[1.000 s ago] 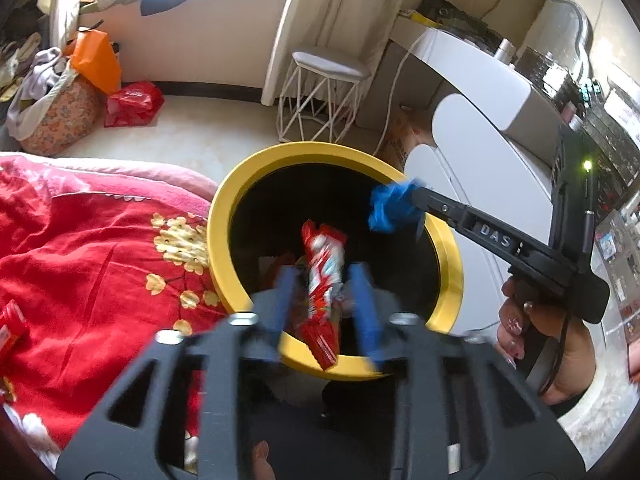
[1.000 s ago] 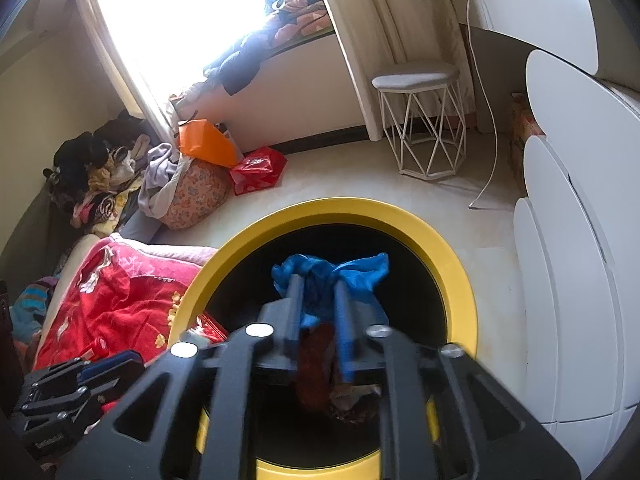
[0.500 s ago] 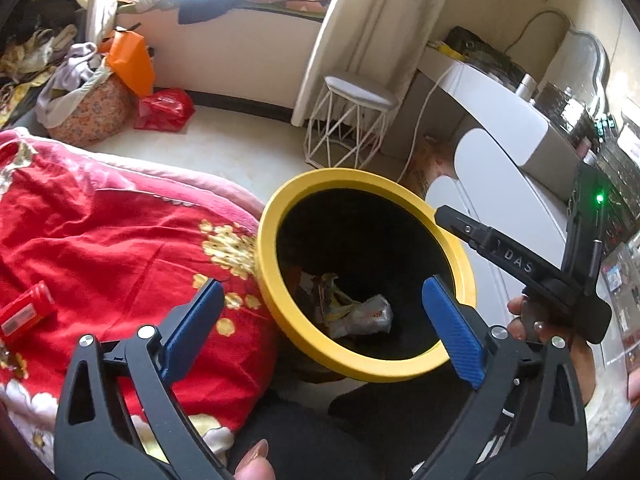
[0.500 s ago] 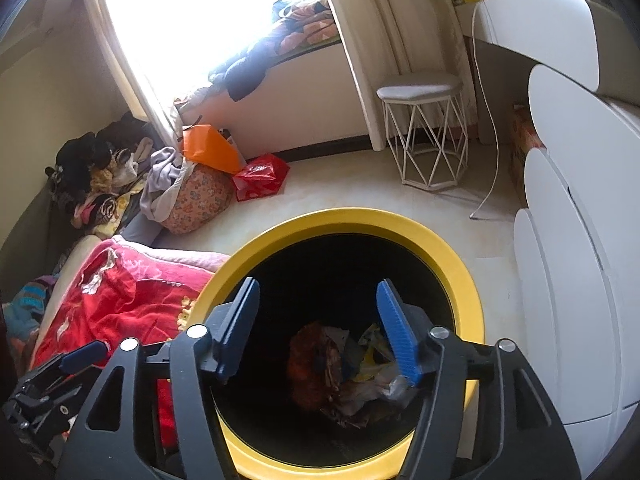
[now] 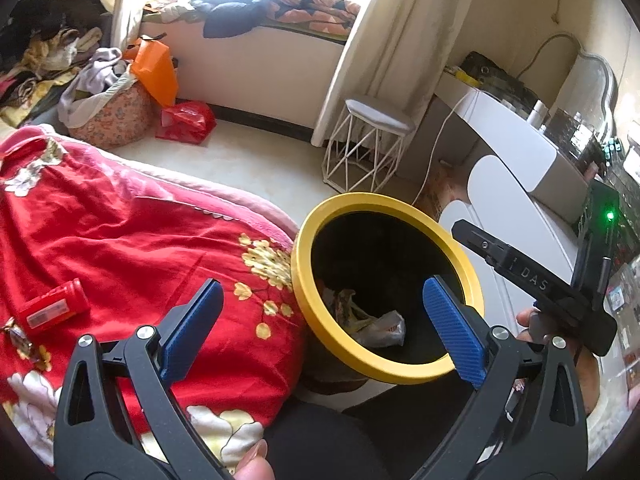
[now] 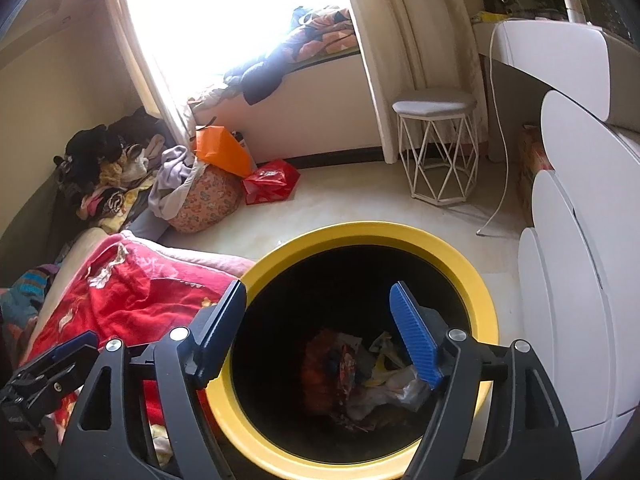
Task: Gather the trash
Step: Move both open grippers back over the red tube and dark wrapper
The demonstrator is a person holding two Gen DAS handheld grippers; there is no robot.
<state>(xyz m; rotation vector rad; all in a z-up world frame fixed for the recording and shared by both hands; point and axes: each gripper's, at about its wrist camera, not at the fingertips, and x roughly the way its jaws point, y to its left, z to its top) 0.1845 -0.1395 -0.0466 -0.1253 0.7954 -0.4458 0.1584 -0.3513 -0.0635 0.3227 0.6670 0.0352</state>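
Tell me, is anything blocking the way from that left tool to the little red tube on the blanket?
Nothing visible does. The red tube lies in the open on the blanket, left of the open left tool.

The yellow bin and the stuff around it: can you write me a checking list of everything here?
Surface: red flowered blanket, rumpled.
Job's things: yellow-rimmed black bin holding crumpled wrappers; small red container lying on the blanket.
Clutter: red plastic bag, orange bag, clothes heap on the floor.
Grippers: left hand-held gripper open, empty; right hand-held gripper open, empty, over the bin.
Cables: white cord hanging to the floor.
Surroundings: white wire stool, white cabinet, bright window.
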